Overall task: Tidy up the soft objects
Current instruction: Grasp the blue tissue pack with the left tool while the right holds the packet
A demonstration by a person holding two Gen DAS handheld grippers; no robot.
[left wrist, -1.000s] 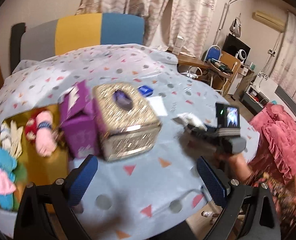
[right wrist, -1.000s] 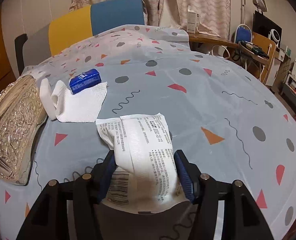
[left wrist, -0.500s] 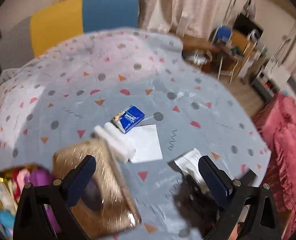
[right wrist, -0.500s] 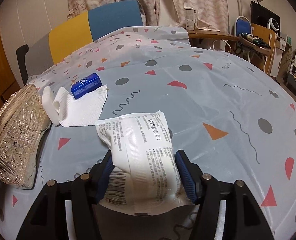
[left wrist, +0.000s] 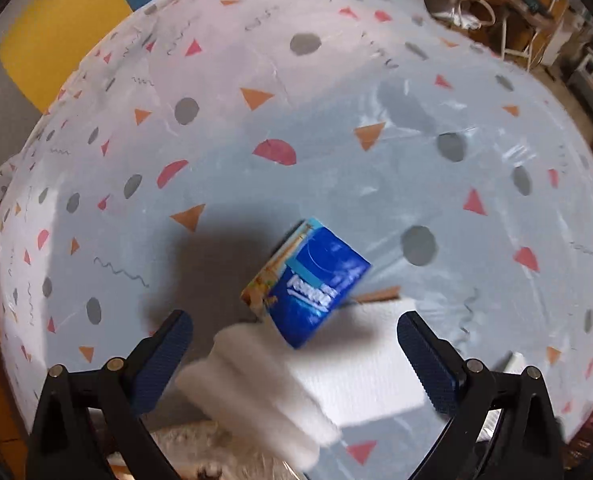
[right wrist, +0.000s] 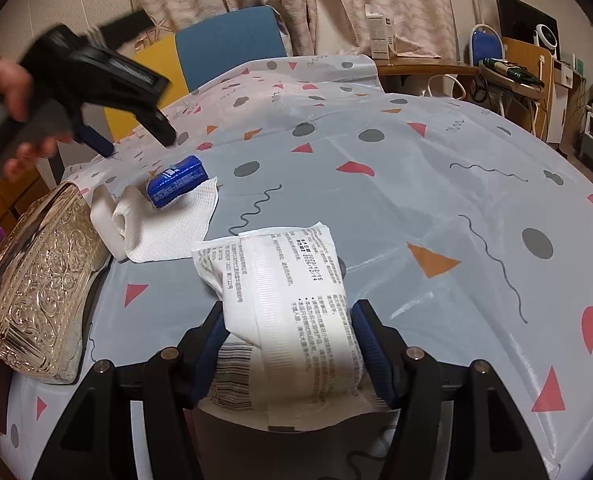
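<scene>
The blue tissue pack [left wrist: 306,282] lies on the white cloth [left wrist: 360,364] on the counter [left wrist: 376,128], just ahead of the wide-open left claw [left wrist: 294,344], long axis slanting across its gap. The right claw [right wrist: 288,344] grips the white packet [right wrist: 292,300].

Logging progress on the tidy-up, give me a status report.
Left tool open, above blue tissue pack. Right tool shut on white printed packet. Blue pack lies on white towel, beside the ornate gold box.
</scene>
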